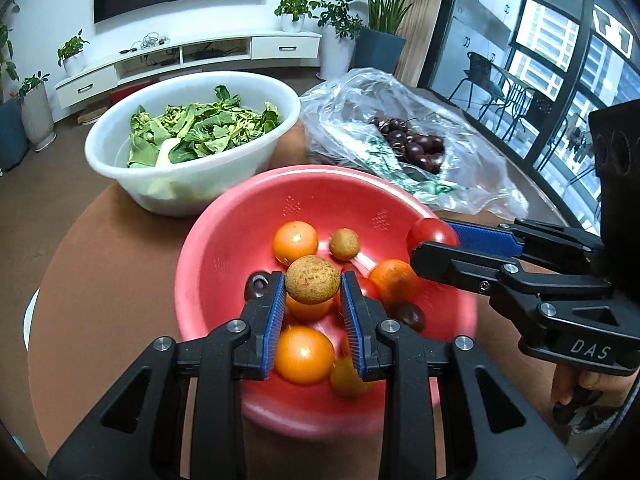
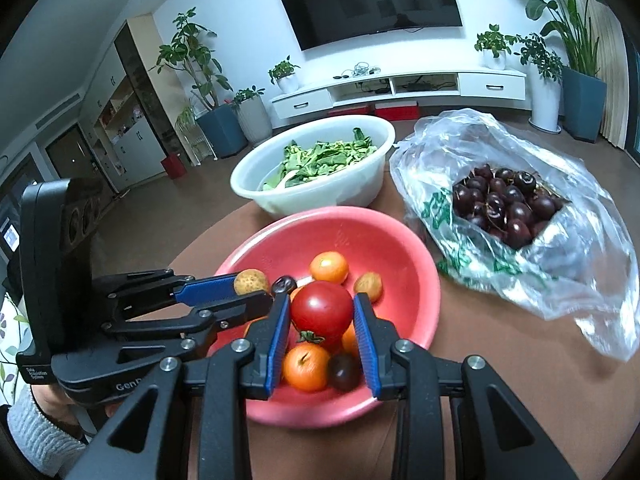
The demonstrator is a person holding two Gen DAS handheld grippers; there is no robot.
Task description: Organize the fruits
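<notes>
A pink colander bowl (image 1: 224, 240) (image 2: 404, 240) holds several oranges (image 1: 295, 242), dark cherries (image 1: 409, 316) and a brown longan (image 1: 344, 244). My left gripper (image 1: 313, 286) is shut on a speckled brown longan (image 1: 312, 285) and holds it above the bowl; it also shows in the right wrist view (image 2: 250, 282). My right gripper (image 2: 322, 310) is shut on a red tomato (image 2: 322, 309) above the bowl's near side; that tomato shows at the bowl's right rim in the left wrist view (image 1: 432, 233).
A white basin (image 1: 120, 152) (image 2: 360, 184) of green leaves stands behind the bowl. A clear plastic bag (image 1: 472, 168) (image 2: 580, 264) with many dark cherries (image 2: 504, 204) lies to the right. All rest on a round brown table (image 1: 100, 280).
</notes>
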